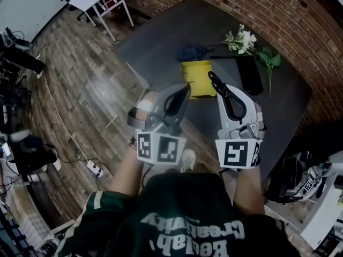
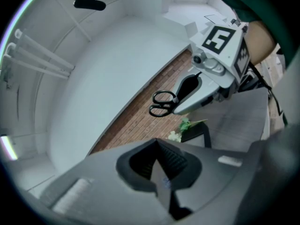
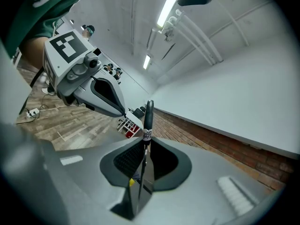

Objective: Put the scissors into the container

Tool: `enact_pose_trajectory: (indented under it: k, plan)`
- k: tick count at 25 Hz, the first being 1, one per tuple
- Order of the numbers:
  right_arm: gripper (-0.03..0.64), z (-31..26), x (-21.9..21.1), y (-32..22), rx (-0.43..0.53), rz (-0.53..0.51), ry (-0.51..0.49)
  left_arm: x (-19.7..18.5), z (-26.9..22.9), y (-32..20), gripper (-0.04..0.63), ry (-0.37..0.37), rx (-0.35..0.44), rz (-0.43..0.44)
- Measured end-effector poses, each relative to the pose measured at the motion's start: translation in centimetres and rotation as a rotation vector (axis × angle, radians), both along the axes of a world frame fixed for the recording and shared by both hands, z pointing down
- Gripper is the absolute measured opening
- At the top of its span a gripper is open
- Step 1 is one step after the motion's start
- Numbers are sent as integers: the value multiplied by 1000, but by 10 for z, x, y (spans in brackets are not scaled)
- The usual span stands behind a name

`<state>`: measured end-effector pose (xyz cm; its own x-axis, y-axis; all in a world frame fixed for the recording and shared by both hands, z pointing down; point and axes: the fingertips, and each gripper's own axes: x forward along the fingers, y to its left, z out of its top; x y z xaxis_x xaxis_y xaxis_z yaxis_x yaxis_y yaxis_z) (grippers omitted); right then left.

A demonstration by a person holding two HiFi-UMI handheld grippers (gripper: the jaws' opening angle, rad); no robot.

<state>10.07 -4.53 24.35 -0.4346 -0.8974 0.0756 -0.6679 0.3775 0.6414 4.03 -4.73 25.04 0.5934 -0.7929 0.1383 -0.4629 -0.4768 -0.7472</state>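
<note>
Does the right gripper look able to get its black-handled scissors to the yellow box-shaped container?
Probably yes: nothing stands between the right gripper, holding the scissors, and the yellow container ahead.

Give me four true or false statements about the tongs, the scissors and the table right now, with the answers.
1. The right tongs are clamped on the scissors. True.
2. The scissors lie inside the yellow container. False: the right tongs hold them, handles sticking out past the tips.
3. The left tongs hold a flower. False: they are shut and empty.
4. White flowers lie on the grey table. True.
</note>
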Motion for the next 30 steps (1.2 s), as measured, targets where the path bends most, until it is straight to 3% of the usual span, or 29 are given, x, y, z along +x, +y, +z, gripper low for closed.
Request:
enact_pose_trajectory:
  k: [16, 30]
  plan:
    - [48, 12, 20, -70, -27, -37, -3, 26, 12, -70, 2, -9, -20, -23]
    - [48, 14, 26, -74, -28, -68, -19, 35, 10, -74, 2, -16, -13, -50]
